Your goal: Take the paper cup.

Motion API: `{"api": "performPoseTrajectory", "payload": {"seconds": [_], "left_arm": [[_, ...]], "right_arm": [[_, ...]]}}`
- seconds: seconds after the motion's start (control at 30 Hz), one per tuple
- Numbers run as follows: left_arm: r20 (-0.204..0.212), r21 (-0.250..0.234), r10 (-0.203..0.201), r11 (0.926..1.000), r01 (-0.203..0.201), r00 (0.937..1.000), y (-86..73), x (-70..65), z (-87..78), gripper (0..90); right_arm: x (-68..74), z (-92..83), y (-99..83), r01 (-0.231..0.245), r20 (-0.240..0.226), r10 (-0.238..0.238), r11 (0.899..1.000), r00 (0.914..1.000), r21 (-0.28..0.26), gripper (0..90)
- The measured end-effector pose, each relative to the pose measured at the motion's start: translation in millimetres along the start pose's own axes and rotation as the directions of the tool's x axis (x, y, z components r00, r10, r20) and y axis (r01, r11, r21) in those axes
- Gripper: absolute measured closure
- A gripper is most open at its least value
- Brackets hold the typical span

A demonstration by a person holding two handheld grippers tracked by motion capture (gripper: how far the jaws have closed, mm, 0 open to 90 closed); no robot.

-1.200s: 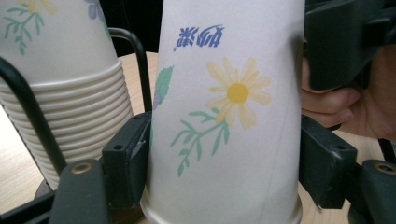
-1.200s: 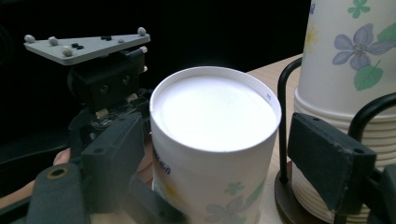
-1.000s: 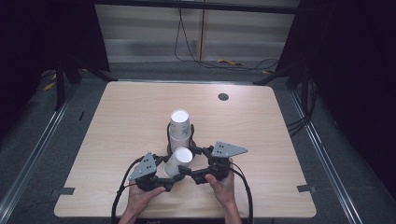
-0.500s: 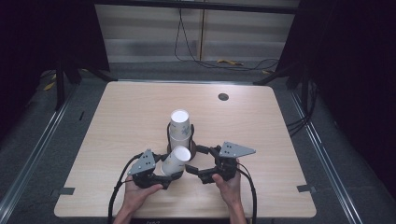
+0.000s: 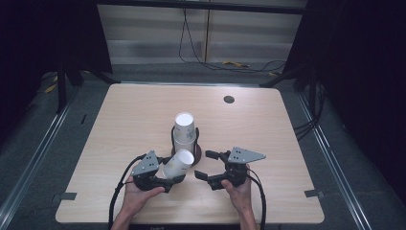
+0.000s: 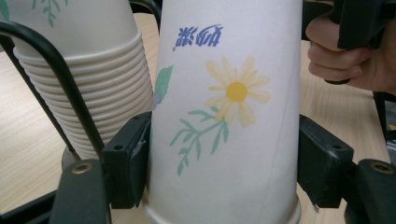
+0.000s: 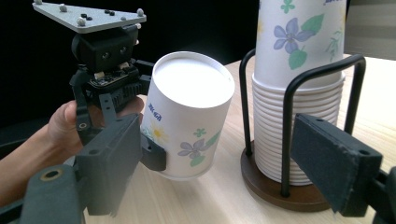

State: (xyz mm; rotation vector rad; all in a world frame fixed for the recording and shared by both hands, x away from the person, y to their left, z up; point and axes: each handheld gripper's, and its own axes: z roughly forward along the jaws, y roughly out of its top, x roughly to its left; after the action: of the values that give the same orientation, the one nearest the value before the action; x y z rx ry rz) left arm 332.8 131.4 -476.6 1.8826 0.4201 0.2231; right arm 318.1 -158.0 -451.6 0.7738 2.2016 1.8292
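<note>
A flower-printed paper cup [image 5: 178,163] [image 6: 229,116] [image 7: 187,112] is bottom-up and tilted, just above the table. My left gripper [image 5: 171,168] [image 6: 224,168] is shut on it, with the pads [image 6: 128,158] pressing its sides near the rim. Just behind it, a stack of the same cups [image 5: 184,129] [image 6: 88,84] [image 7: 299,121] stands upside down in a black wire holder [image 7: 280,191]. My right gripper [image 5: 201,164] [image 7: 219,177] is open to the right of the held cup, with nothing between its jaws. It faces the cup and the stack.
The wooden table [image 5: 287,143] has a dark round grommet [image 5: 229,99] at the back right. Dark floor, rails and cables surround the table. A hand [image 6: 345,65] holding the right gripper is just beyond the cup.
My left gripper and the cup have shifted slightly left, away from the right gripper. The right gripper has drawn back a little to the right.
</note>
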Motion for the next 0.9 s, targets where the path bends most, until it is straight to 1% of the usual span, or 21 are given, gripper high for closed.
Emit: {"api": "performPoseTrajectory", "payload": {"seconds": [0.1, 0.17, 0.23, 0.33, 0.37, 0.43, 0.53, 0.63, 0.67, 0.83, 0.87, 0.9], "left_arm": [[-0.005, 0.015, 0.004, 0.9999, -0.004, 1.0000, -0.1, 0.4, 0.5, 28.9], [0.000, 0.024, 0.006, 0.9997, -0.006, 1.0000, 0.6, 0.7, 1.4, 29.0], [-0.002, 0.052, 0.025, 0.9984, -0.025, 0.9997, 3.1, 0.2, 2.1, 29.0], [0.007, 0.067, 0.041, 0.9969, -0.042, 0.9991, 7.0, -0.9, 2.7, 29.0], [0.005, 0.068, 0.037, 0.9970, -0.038, 0.9993, 7.6, -1.2, 2.9, 29.0], [0.010, 0.073, 0.042, 0.9965, -0.042, 0.9991, 8.6, -1.2, 3.8, 29.0], [0.020, 0.094, 0.042, 0.9946, -0.044, 0.9989, 8.6, -1.3, 6.5, 28.9], [0.020, 0.107, 0.046, 0.9930, -0.048, 0.9987, 10.9, -1.1, 9.1, 29.0], [0.024, 0.117, 0.052, 0.9916, -0.054, 0.9984, 12.6, -1.5, 10.2, 29.0], [0.035, 0.142, 0.089, 0.9855, -0.093, 0.9954, 19.4, -4.8, 13.9, 29.0], [0.032, 0.154, 0.099, 0.9827, -0.103, 0.9945, 20.8, -5.2, 14.0, 29.0], [0.032, 0.163, 0.101, 0.9810, -0.105, 0.9944, 21.7, -5.4, 14.5, 29.0]], "right_arm": [[-0.2, -0.9, -0.6, 0.004, 0.002, -0.004, 1.000, 1.0000, 0.009, 16.0], [-0.6, -1.2, -1.1, 0.008, -0.001, -0.008, 1.000, 1.0000, 0.017, 15.2], [-1.1, -1.2, -1.5, 0.011, 0.002, -0.011, 1.000, 0.9999, 0.024, 15.2], [-1.0, -2.8, -1.5, 0.016, 0.004, -0.017, 0.999, 0.9999, 0.036, 15.0], [-0.9, -3.8, -1.5, 0.021, 0.002, -0.021, 0.999, 0.9998, 0.037, 15.0], [-1.3, -5.4, -1.6, 0.020, 0.000, -0.020, 0.999, 0.9998, 0.043, 15.0], [-2.0, -6.7, -2.7, 0.026, -0.002, -0.026, 0.998, 0.9997, 0.063, 15.0], [-2.9, -6.9, -3.7, 0.036, 0.002, -0.036, 0.995, 0.9993, 0.090, 15.2], [-3.1, -6.9, -3.8, 0.038, 0.007, -0.039, 0.995, 0.9992, 0.095, 15.3], [-3.2, -7.6, -3.9, 0.049, -0.001, -0.050, 0.990, 0.9988, 0.134, 16.7], [-2.9, -7.9, -3.7, 0.053, -0.003, -0.054, 0.989, 0.9986, 0.139, 16.9], [-2.4, -8.2, -3.2, 0.061, -0.006, -0.060, 0.987, 0.9982, 0.152, 17.1]]}}
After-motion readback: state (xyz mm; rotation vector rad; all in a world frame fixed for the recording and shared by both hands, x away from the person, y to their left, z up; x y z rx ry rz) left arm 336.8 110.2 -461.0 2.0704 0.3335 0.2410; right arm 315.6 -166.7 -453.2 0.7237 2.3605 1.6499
